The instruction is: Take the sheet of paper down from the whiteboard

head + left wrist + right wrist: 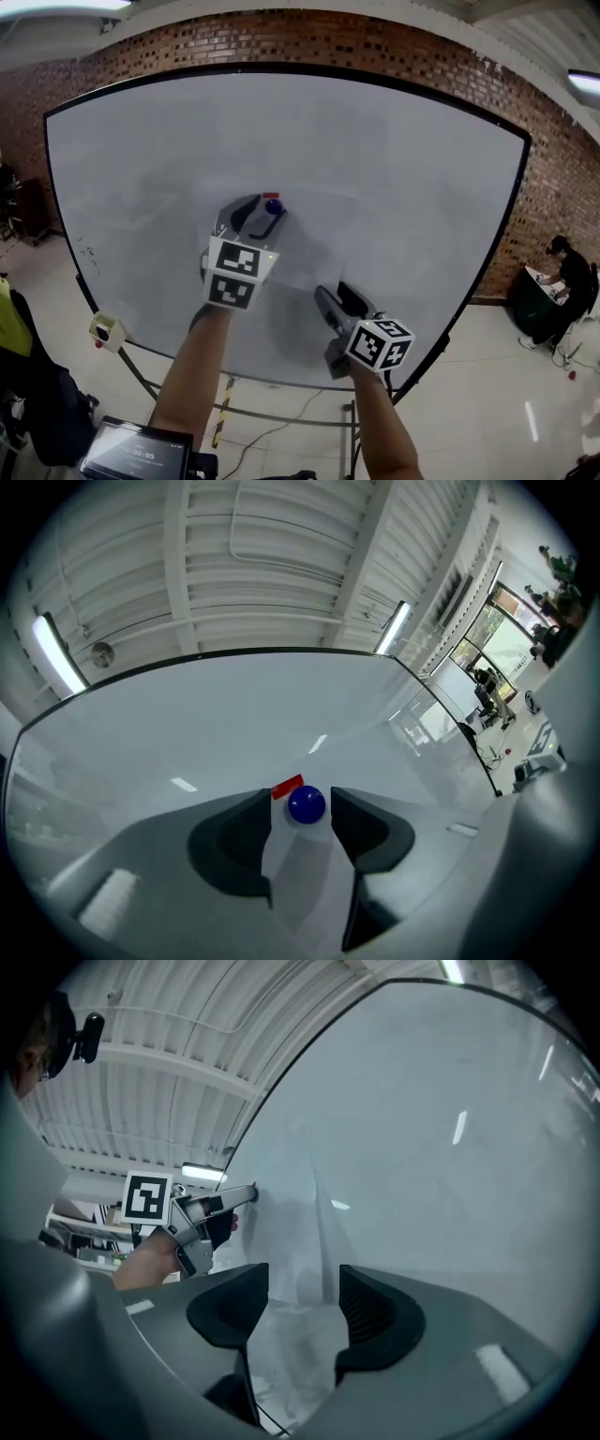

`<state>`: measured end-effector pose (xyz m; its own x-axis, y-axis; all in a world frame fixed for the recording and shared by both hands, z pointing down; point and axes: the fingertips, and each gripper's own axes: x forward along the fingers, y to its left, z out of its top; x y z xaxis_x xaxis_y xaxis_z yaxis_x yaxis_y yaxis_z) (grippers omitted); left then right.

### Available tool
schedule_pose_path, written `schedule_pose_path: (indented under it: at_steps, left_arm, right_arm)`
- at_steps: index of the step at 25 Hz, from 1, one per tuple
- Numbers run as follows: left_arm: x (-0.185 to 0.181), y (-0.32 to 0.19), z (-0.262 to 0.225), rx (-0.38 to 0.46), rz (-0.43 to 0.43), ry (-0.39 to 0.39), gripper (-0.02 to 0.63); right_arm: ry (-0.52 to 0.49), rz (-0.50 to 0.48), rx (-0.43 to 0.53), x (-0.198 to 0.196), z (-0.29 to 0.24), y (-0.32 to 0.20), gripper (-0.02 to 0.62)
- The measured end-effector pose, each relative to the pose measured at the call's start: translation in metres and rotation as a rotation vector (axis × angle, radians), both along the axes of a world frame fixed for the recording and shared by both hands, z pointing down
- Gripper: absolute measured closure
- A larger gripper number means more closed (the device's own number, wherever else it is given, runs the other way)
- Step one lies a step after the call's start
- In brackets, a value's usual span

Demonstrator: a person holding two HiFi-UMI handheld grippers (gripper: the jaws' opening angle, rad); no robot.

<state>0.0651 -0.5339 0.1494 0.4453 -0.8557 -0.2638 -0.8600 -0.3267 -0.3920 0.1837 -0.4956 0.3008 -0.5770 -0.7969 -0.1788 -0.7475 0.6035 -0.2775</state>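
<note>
A blue magnet (273,205) sits between the left gripper's (262,210) parted jaws, with a red magnet (270,195) just above it. Above and to both sides of them the whiteboard (394,169) is bare, leaving open room along its face. The right gripper (333,291), jaws apart, hangs apart, lower right. Stand bars (281,416) cross below the board.

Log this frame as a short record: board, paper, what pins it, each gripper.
Whiteboard: upright, mostly bare
Paper: on the board, not yet taken down
Magnet: blue, at the paper's upper part, red piece beside it
Left gripper: open, jaws either side of the magnet, not pressing
Right gripper: open, lower down, paper ahead between its jaws
</note>
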Motion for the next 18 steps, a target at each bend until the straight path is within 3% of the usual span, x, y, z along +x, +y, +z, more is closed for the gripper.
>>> schedule_pose_path:
  at_steps: [9, 18]
  left_arm:
    - [0.009, 0.001, -0.001, 0.016, -0.043, -0.009, 0.439]
    - [0.001, -0.002, -0.003, 0.025, -0.087, 0.02, 0.48]
  right_arm:
    - [-0.073, -0.05, -0.018, -0.005, -0.001, -0.011, 0.419]
    - [-0.007, -0.088, -0.028, -0.008, -0.003, -0.015, 0.454]
